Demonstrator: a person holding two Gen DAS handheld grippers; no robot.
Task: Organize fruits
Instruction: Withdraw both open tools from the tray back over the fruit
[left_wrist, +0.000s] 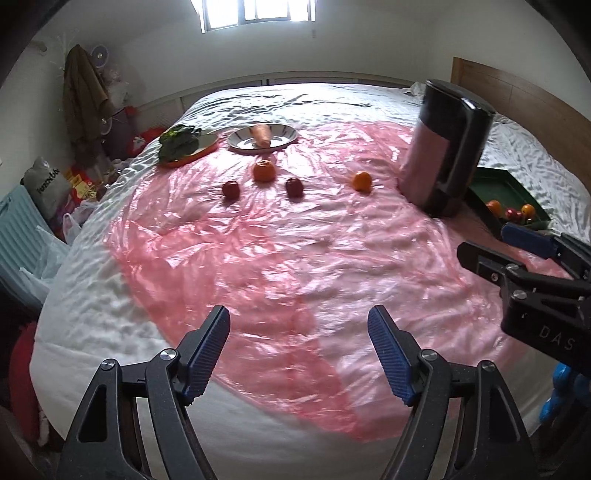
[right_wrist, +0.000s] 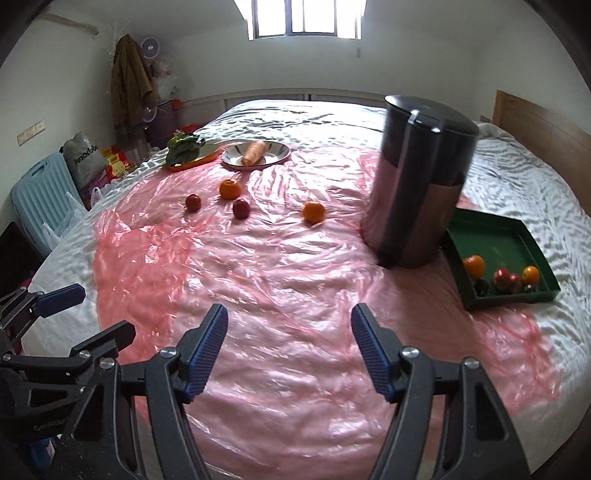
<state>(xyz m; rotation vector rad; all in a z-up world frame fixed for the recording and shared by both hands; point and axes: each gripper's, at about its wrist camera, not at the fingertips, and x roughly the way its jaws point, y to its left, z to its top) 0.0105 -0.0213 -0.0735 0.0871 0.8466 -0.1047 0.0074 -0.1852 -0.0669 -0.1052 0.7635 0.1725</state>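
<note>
Setting: a bed with a wrinkled white quilt (right_wrist: 517, 173), most of it covered by a crinkled sheet of translucent pink plastic (right_wrist: 280, 280).
Left hand-held gripper (left_wrist: 299, 332): low over the near part of the pink sheet, blue ribbed fingers spread wide, nothing between them.
Right hand-held gripper (right_wrist: 289, 326): just to the right of the left one, also low over the sheet, fingers wide apart and empty.
Loose fruit: four pieces lie apart on the pink plastic toward the far side. A larger orange citrus fruit (right_wrist: 230, 188) sits farthest back; a small dark red round fruit (right_wrist: 193, 202) lies to its left and a second small dark red round fruit (right_wrist: 241, 208) to its right, both a little nearer. A smaller orange citrus fruit (right_wrist: 314, 212) lies alone, further right.
Green tray: a shallow square green tray (right_wrist: 495, 236) rests on the bed at the right, just beside the bin. It holds two orange fruits, a red one, and darker small pieces, possibly more fruit, too small to identify.
Bin: a tall cylindrical bin of shiny metal with a black lid (right_wrist: 417, 177) stands upright between the loose fruit and the tray.
Far edge: a pale round plate carrying an orange carrot (right_wrist: 254, 152), and beside it, to the left, an orange-rimmed dish with dark leafy greens (right_wrist: 183, 146).
</note>
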